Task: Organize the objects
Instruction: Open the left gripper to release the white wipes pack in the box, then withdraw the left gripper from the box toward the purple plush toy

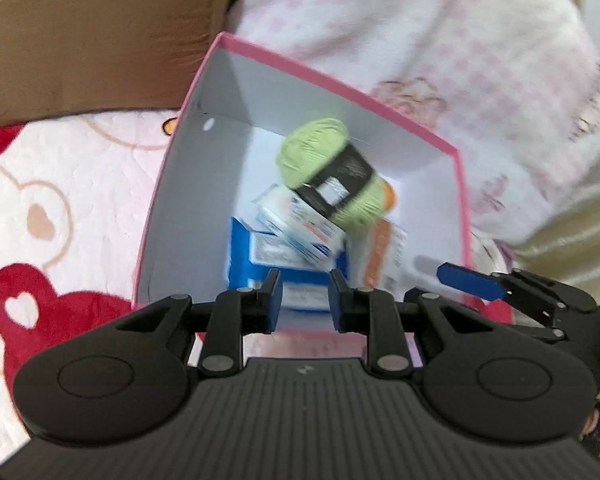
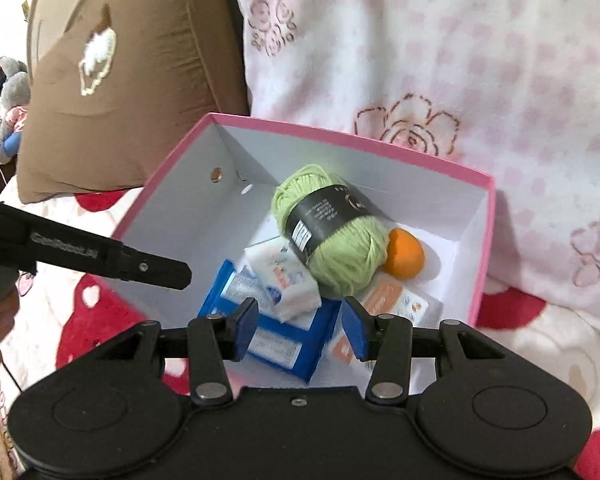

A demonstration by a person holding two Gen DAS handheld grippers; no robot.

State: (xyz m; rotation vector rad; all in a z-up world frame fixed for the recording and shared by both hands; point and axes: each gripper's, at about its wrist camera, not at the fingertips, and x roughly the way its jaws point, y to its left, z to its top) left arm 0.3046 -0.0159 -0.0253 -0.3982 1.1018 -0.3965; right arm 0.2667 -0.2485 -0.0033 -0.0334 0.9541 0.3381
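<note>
We see brown cushion [image 2: 132, 92] at far left, propped behind pink box [image 2: 352, 133], likely as backstop.

Left tongs [image 1: 305, 300]: narrowest gap, nothing betw pads.

Box open-topped on bear blanket [image 1: 40, 208] so both grippers reach in from above.

Inside, L to R: blue pack [image 2: 268, 340] flat at bottom, white pack [image 2: 284, 280] tilted on it, green yarn [image 2: 332, 236] on top, orange ball [image 2: 405, 258] wedged beside yarn, orange-label pack [image 2: 396, 300].

Right tongs [image 2: 300, 328]: partly open, empty, above box.

Items appear stowed already.
</note>
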